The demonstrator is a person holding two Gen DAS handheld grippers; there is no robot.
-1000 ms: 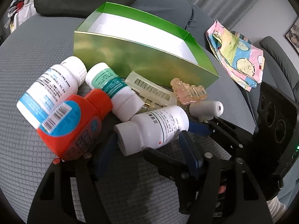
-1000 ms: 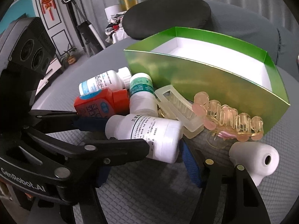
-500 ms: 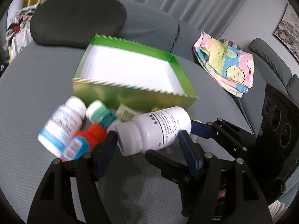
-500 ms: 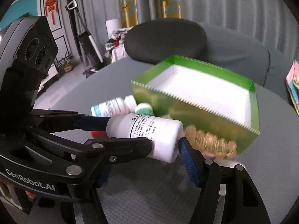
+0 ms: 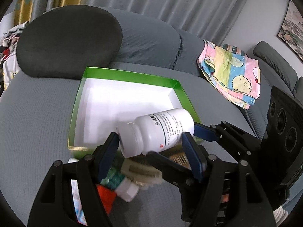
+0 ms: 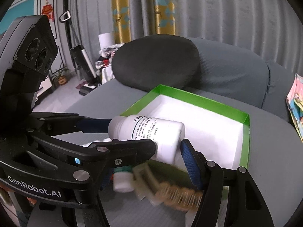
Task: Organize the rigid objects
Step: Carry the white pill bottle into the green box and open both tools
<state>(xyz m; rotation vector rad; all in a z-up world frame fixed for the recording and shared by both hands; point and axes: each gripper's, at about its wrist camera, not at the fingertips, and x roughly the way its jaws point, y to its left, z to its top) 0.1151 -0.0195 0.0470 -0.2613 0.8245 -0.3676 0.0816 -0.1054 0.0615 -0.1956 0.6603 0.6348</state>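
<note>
Bottle (image 5: 157,132) over green box (image 5: 90,75); patterned cloth (image 5: 233,71) fuller in left view.

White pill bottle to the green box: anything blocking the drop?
Nothing visible. The white plastic pill bottle hangs over the near wall of the green cardboard box, whose white floor looks bare. Both grippers, left and right, clamp it.

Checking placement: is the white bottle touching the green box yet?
Apart. The right wrist view shows the white bottle held above the green box rim, with the white floor visible beneath it.
</note>
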